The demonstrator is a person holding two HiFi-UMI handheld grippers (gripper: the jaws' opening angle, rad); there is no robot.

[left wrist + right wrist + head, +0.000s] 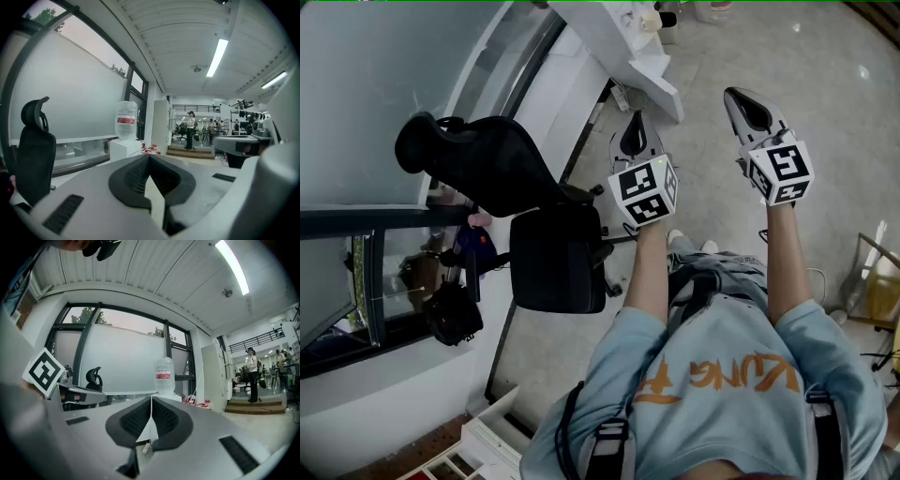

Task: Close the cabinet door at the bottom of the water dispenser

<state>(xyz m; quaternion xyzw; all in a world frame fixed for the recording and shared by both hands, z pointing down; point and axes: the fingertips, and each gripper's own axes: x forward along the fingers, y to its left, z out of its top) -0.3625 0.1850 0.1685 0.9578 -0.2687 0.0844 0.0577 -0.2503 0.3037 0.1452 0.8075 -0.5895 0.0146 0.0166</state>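
Note:
The water dispenser is a white box with a clear bottle on top, standing by the window wall some way ahead. The right gripper view also shows the dispenser beyond the jaws. Its lower part and cabinet door are hidden behind the gripper bodies. My left gripper and right gripper are held out side by side above the floor, far from the dispenser. Left gripper is shut with nothing between its pads. Right gripper is shut and empty too.
A black office chair stands to my left beside the window wall. A tall white cabinet stands past the dispenser. Low steps and several people are in the far room. A tiled floor lies ahead.

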